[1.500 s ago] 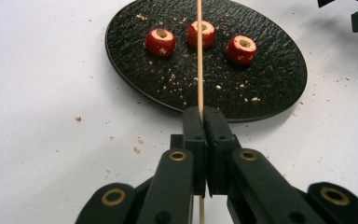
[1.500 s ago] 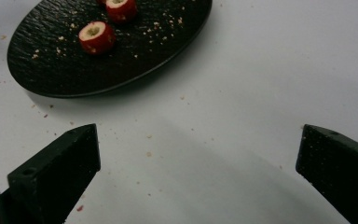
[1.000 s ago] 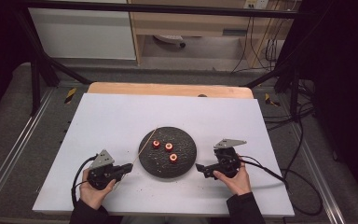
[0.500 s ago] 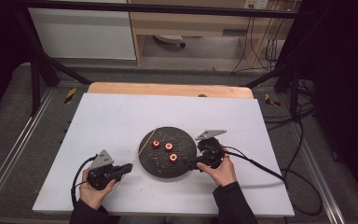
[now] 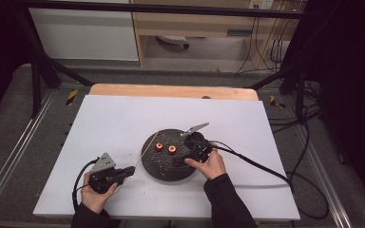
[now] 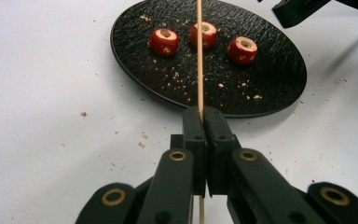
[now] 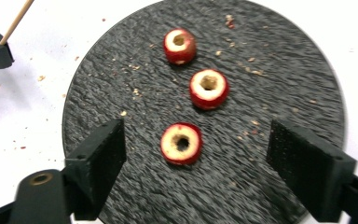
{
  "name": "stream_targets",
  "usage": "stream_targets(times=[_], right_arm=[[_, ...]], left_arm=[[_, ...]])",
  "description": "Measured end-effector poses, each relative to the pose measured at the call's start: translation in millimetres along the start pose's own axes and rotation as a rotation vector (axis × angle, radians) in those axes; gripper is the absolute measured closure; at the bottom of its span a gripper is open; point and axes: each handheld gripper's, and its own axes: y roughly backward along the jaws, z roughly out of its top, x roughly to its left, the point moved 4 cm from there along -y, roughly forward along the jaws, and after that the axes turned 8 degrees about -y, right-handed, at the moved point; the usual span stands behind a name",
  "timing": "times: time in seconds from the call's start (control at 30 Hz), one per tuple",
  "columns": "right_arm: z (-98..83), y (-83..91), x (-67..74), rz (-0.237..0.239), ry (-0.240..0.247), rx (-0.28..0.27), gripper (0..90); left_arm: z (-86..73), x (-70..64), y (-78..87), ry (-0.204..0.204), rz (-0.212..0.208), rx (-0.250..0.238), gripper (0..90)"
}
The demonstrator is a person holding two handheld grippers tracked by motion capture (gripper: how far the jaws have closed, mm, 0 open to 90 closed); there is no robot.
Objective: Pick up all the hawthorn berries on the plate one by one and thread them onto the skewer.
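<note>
Right gripper closing, unclenched astride nearest fruit ring on plate; could crush or skid it; left gripper clenched on skewer.

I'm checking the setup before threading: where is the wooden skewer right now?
The wooden skewer is clamped in the left gripper at the table's near left, its tip slanting up over the left edge of the black plate.
</note>
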Motion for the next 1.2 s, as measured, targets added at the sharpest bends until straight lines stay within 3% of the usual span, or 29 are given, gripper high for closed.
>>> stream_targets(times=[0.3,0.53,0.8,1.2], right_arm=[[4.0,-21.5,5.8,-0.001,0.006,0.105,35.1],[1.7,-30.2,4.8,-0.008,-0.002,0.141,44.1],[0.9,-35.1,3.5,-0.005,-0.043,0.174,52.6],[0.4,-37.7,1.9,-0.008,-0.076,0.205,60.2]], left_arm=[[-0.3,0.9,-0.3,0.002,0.001,0.002,88.4],[-0.1,0.6,-0.6,0.0,0.0,0.005,88.3],[0.0,0.5,-1.0,0.0,-0.003,0.008,88.3],[0.4,-0.1,-1.2,-0.002,-0.001,0.008,88.3]])
